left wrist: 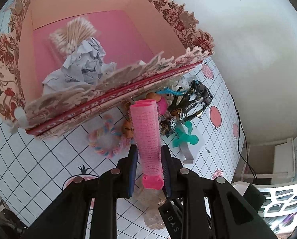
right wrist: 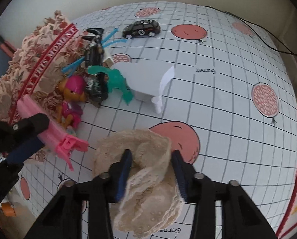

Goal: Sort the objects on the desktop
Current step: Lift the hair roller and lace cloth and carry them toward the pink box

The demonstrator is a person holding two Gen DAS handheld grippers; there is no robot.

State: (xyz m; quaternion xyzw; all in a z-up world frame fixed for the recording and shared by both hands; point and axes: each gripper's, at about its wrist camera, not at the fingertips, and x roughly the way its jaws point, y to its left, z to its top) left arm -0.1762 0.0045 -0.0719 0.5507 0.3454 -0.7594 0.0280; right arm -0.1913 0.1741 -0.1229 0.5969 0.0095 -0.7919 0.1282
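Left claw (left wrist: 149,155) black, blue pads (left wrist: 134,171), silver screws, "DAS" marking

Left hand-held gripper (left wrist: 149,157) is clamped narrow; right hand-held gripper (right wrist: 151,159) gapes wider.

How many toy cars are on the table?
1 that I can see clearly: a black toy car at the far side of the table, standing apart from the toy pile beside the flowery box. Others might hide in that pile.

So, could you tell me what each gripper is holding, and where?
Left gripper clamps the pink hair roller near its clip end; right gripper pinches the cream lace cloth mid-bunch.
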